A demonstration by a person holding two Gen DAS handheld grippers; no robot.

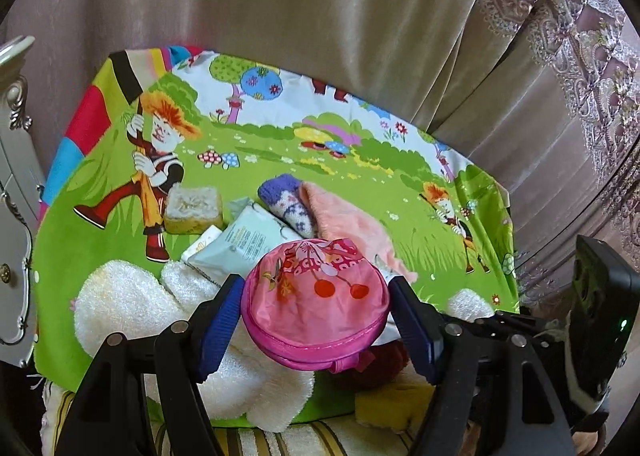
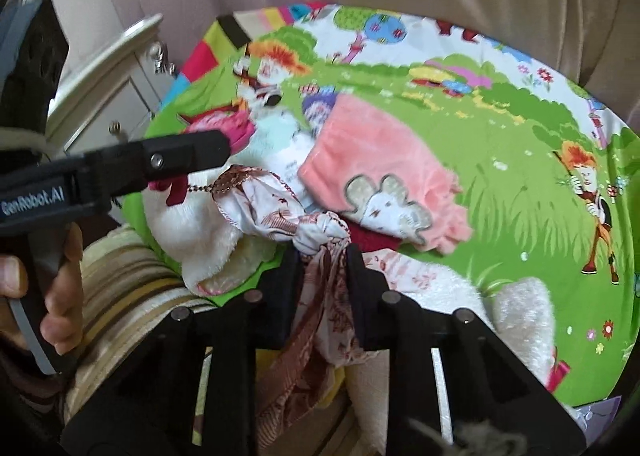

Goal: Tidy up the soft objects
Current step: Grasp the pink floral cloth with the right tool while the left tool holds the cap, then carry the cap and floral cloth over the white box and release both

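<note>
Pink and round, the pouch (image 1: 316, 304) sits between the jaws of the left gripper (image 1: 316, 322). Those jaws are wide apart, with a small gap on each side of the pouch, so I cannot tell if they hold it. Just past the jaws lie a pale packet (image 1: 250, 244), a purple sock (image 1: 286, 204) and a fluffy peach cloth (image 1: 348, 224) on the green cartoon sheet (image 1: 248, 160). The right gripper (image 2: 322, 256) has its jaws squeezed tight on a white and red patterned scarf (image 2: 316, 240).

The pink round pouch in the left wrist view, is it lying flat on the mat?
No, the pink round pouch is held between the left gripper fingers.
</note>
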